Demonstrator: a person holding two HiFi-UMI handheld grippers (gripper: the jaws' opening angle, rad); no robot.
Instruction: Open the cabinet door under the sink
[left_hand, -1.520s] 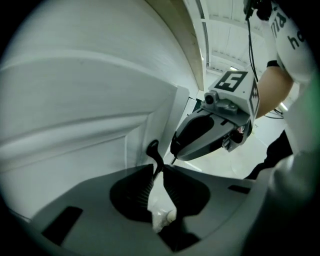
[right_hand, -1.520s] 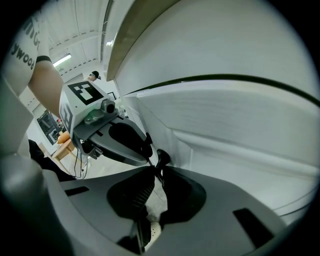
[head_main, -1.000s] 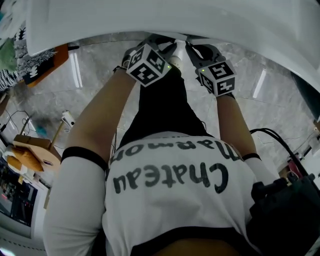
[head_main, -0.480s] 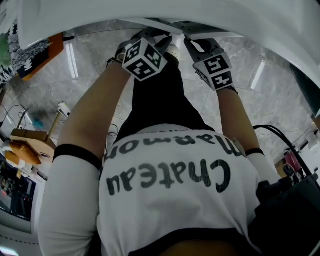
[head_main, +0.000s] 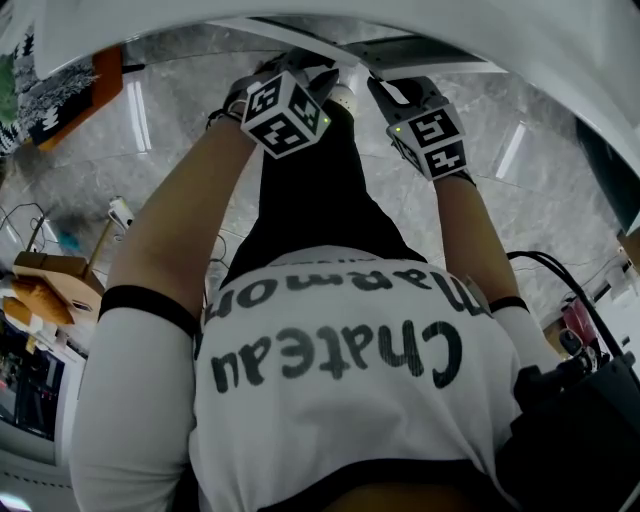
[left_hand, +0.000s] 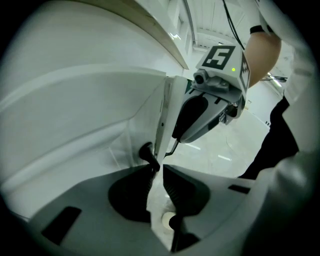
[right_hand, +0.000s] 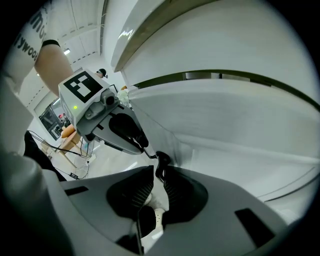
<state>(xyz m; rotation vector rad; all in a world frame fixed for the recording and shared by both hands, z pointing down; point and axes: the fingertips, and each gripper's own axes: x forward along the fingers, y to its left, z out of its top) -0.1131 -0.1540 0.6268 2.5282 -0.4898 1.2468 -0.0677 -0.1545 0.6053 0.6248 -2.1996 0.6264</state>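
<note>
Under the white sink counter (head_main: 330, 20) hang two white cabinet doors. The left door (left_hand: 75, 115) carries a black handle (left_hand: 146, 151) beside its free edge. My left gripper (left_hand: 156, 172) is shut on that edge, right by the handle. On the right door (right_hand: 235, 120), a black handle (right_hand: 161, 160) stands between the tips of my right gripper (right_hand: 159, 175). Its jaws are opening, and a sliver of gap shows beside the handle. In the head view both grippers, left (head_main: 325, 75) and right (head_main: 385, 88), meet close together at the top centre.
A dark gap (right_hand: 215, 76) runs above the right door. The person's black-clad legs (head_main: 320, 200) stand over a grey marble floor (head_main: 170, 130). A wooden stand (head_main: 45, 285) and cables (head_main: 560, 280) lie out at the sides.
The two grippers have shifted a little toward the upper left of the head view, and the dark gap above the doors shows more. The right jaws have parted slightly.
</note>
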